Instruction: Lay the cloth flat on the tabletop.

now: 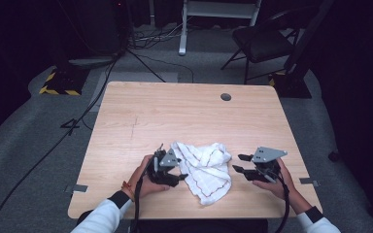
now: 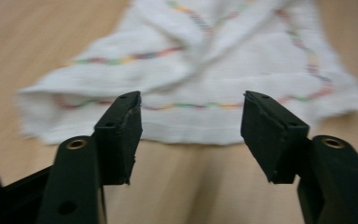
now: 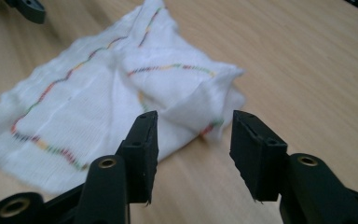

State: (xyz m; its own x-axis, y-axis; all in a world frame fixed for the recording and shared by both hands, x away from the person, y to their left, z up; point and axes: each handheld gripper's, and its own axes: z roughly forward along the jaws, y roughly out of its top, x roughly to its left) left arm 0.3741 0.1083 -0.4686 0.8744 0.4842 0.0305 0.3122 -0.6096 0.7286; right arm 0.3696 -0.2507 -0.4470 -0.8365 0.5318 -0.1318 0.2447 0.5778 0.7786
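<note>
White cloth (image 1: 204, 169) lies crumpled on worktop (image 1: 184, 116) between your tongs. Left tongs (image 1: 174, 171) and right tongs (image 1: 240, 163) both gape, empty. Pinch opposite hems low, then spread evenly.

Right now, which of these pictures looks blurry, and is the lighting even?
Left gripper view: the white cloth is smeared and soft. Right gripper view: cloth sharper, blurring at its left edge. High view: the table is lit, its surroundings dark.
</note>
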